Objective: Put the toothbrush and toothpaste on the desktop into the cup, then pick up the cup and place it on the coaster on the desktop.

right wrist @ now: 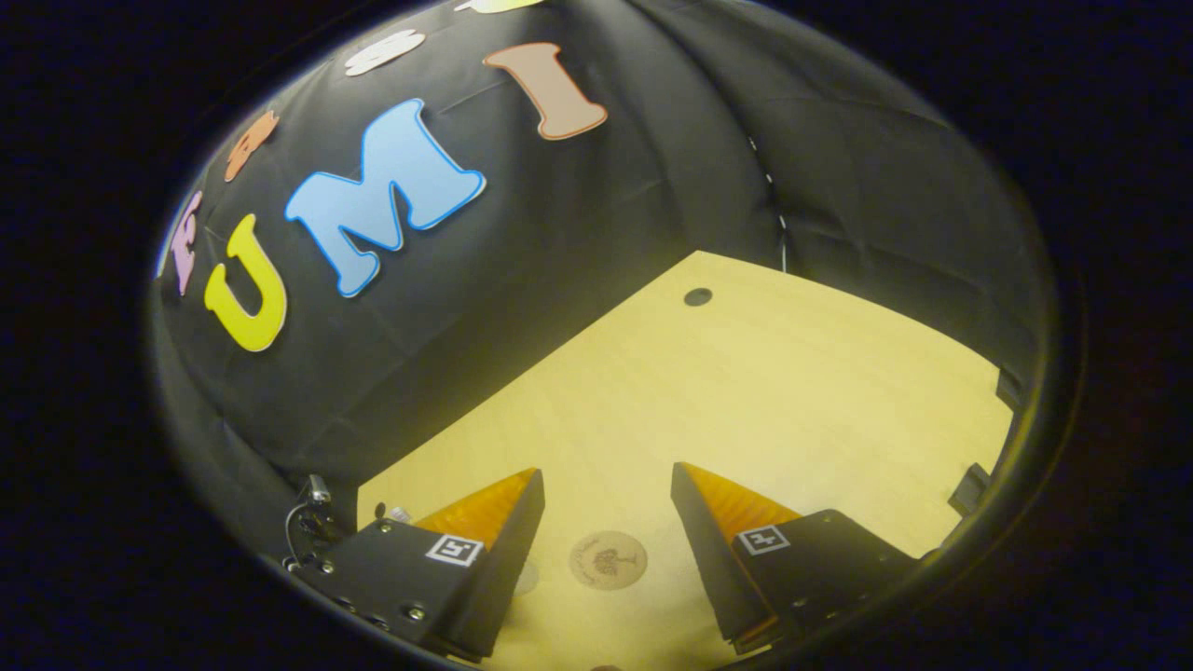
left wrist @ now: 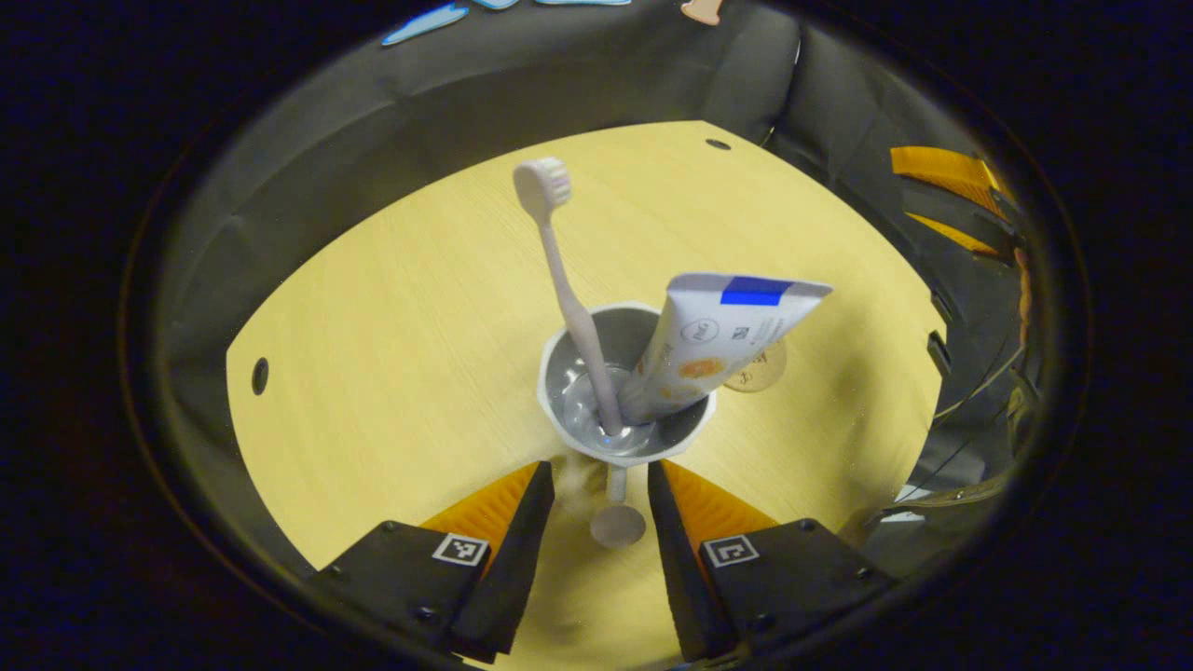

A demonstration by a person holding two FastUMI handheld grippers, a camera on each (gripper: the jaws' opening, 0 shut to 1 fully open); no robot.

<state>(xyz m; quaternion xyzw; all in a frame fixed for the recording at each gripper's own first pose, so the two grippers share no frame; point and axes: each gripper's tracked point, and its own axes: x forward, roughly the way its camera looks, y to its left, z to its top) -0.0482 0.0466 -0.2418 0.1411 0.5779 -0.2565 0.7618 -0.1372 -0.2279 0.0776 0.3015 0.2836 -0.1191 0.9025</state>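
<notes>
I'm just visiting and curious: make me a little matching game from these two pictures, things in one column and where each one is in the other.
Things:
1. toothbrush
2. toothpaste
3. cup
4. coaster

Places:
A. lying flat and bare on the desk
B. just ahead of the left hand-held gripper, between its open finger tips
C. standing in the cup, bristles up
D. leaning on the cup's rim, flat end up

Pairs: 1-C, 2-D, 3-B, 4-A
</notes>
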